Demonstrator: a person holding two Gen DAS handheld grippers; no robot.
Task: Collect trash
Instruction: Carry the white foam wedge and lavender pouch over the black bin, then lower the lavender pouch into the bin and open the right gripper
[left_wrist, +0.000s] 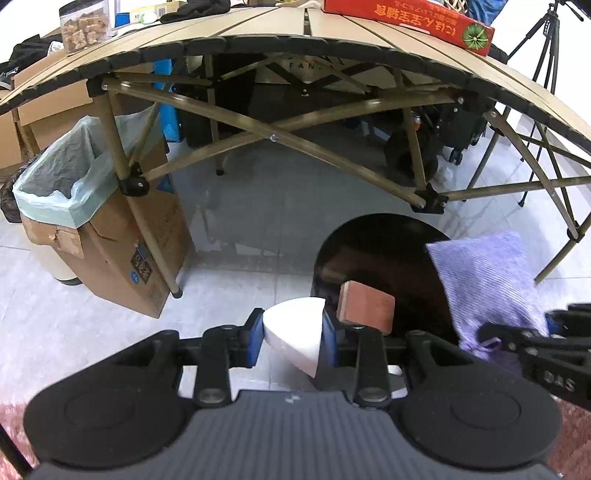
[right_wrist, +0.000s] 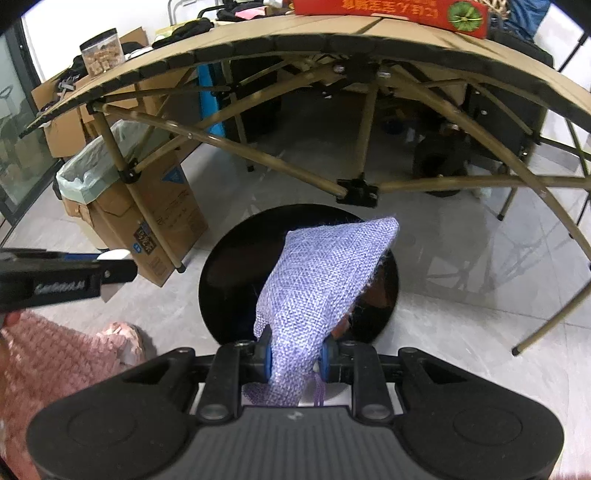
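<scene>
White foam, one wedge-shaped piece, sits pinched between the blue pads of my left gripper, whose jaws are closed tight on it. One purple woven pouch is clamped in my right gripper, jaws nearly together on the cloth, and it hangs over the one round black bin on the floor just ahead. One brown block shows just right of the foam, over the bin's opening; I cannot tell whether it touches anything. From the left camera I read "D&S" on the right gripper's arm. Farther left stands one cardboard box lined with a pale green bag. Beyond, one folding table carries one red carton with printing I cannot read and one clear jar.
</scene>
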